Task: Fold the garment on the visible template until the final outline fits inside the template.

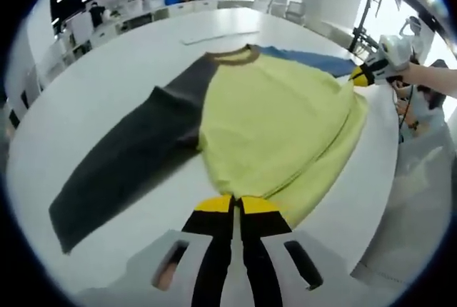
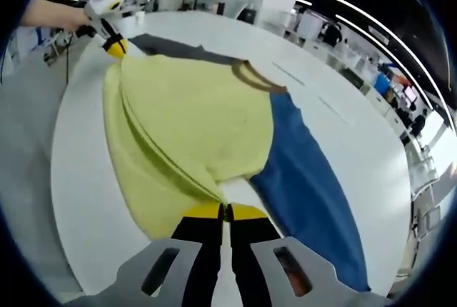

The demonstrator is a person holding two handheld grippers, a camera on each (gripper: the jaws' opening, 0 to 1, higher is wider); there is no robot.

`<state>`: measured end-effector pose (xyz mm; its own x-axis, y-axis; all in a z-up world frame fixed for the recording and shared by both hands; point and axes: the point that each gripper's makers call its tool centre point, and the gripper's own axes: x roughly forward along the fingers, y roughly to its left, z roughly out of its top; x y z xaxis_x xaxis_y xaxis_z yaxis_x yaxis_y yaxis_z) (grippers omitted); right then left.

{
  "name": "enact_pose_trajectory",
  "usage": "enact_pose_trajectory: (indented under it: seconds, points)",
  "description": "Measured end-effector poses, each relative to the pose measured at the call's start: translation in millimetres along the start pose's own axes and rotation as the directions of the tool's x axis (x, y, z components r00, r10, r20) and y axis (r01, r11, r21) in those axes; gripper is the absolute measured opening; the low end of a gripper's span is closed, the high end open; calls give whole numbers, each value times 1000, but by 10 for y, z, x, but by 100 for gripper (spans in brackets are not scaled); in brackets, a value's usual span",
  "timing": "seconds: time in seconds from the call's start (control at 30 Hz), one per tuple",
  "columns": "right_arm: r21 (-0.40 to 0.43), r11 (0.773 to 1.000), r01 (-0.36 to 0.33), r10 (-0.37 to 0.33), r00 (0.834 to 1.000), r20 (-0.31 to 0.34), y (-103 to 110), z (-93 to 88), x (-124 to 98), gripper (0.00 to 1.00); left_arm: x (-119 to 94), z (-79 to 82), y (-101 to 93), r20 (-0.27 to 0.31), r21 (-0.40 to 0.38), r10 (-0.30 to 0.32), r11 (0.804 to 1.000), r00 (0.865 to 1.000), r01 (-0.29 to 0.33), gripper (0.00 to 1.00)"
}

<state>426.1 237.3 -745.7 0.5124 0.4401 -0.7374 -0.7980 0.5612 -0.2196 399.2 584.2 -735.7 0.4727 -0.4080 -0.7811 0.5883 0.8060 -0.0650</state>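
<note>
The yellow garment (image 1: 278, 121) is being pinched at opposite hem corners on the white desk (image 1: 107, 100), clenched by the left gripper (image 1: 235, 203) and right gripper (image 2: 226, 210) jaws.

We are seeing a yellow shirt (image 1: 278, 121) lying flat on the surface, its dark sleeve (image 1: 121, 171) and blue sleeve (image 2: 303, 178) spreading outward.

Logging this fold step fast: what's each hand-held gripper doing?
Left hand-held gripper: closed on the yellow cloth shirt.
Right hand-held gripper: closed on the same shirt.
</note>
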Motion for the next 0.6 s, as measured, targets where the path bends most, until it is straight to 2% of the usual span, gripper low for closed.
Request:
enact_pose_trajectory:
  seconds: [0.1,0.33,0.47,0.6]
  points:
    - [-5,1000,8,-8,1000,9,-17,26,-32,3,-43,40,11,11,-4,8,1000,1000,-8,0]
    - [-31,998,58,-58,998,29,-149,203,-191,3,-207,246,61,60,-24,17,1000,998,-16,0]
    - [-38,997,68,-66,997,43,-180,286,-280,3,-288,312,57,65,-37,16,999,998,-13,0]
    - [-72,995,68,-64,996,56,-148,391,-459,3,-446,341,-7,60,-55,4,998,998,0,0]
